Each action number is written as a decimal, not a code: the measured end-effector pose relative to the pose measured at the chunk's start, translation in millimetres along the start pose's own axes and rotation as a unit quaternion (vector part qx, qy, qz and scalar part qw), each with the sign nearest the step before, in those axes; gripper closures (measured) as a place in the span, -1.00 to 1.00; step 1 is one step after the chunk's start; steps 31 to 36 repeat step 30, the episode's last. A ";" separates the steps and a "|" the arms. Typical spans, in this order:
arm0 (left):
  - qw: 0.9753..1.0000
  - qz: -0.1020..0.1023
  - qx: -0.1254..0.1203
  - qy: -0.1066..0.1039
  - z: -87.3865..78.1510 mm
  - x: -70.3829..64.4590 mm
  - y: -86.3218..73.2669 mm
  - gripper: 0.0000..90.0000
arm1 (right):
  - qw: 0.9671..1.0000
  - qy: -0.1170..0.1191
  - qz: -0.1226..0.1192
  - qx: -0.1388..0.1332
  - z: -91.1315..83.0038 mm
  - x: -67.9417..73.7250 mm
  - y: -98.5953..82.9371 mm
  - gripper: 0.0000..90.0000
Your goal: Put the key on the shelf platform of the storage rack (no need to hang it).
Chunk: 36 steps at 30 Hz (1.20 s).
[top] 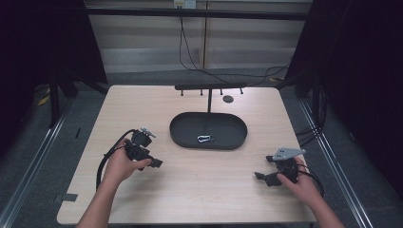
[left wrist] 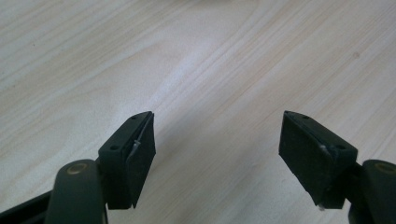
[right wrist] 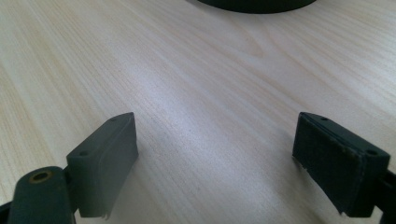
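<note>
Left gripper (top: 154,162) low over the bare counter (top: 199,190), near its left edge, held in the person's left hand (top: 121,164); in the left gripper view its fingers (left wrist: 135,156) are spread wide with wood grain between them, holding and touching nothing. Small silvery clip, probably a carabiner (top: 205,139), lies in the black oval tray (top: 183,135) at mid-counter, forward and to the right of the left gripper; its long axis runs roughly across the counter, parallel to the tray's. A T-shaped black stand (top: 209,90) rises behind the tray. Right gripper (top: 259,176) sits near the right edge, tips pointing left; the clip is forward and to its left. In the right gripper view its fingers (right wrist: 109,161) are likewise wide apart and empty, tray rim at the top edge. Judgement: the left gripper looks slightly nearer the clip, though the margin is small; either would have to reach over the tray rim.
</note>
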<state>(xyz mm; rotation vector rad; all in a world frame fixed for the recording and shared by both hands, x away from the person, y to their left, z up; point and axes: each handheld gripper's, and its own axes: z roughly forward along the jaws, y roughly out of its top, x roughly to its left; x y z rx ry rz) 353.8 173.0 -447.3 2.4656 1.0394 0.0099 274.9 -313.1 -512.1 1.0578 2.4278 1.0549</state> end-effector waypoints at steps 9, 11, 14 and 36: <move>1.000 -0.002 -0.001 0.003 4.7 2.8 -13.3 -0.40 | 1.000 0.000 0.000 0.000 0.0 0.0 0.0 -0.70; 1.000 0.002 0.000 0.004 5.2 2.7 -16.6 -0.40 | 1.000 0.000 0.000 0.000 0.0 0.0 0.0 -0.70; 1.000 0.001 -0.002 0.006 5.7 1.8 -20.9 -0.40 | 1.000 0.000 0.000 0.000 0.0 0.0 0.0 -0.70; 0.999 0.028 0.004 0.024 10.7 2.5 -36.9 -0.40 | 1.000 0.000 0.000 0.000 0.0 0.0 0.0 -0.70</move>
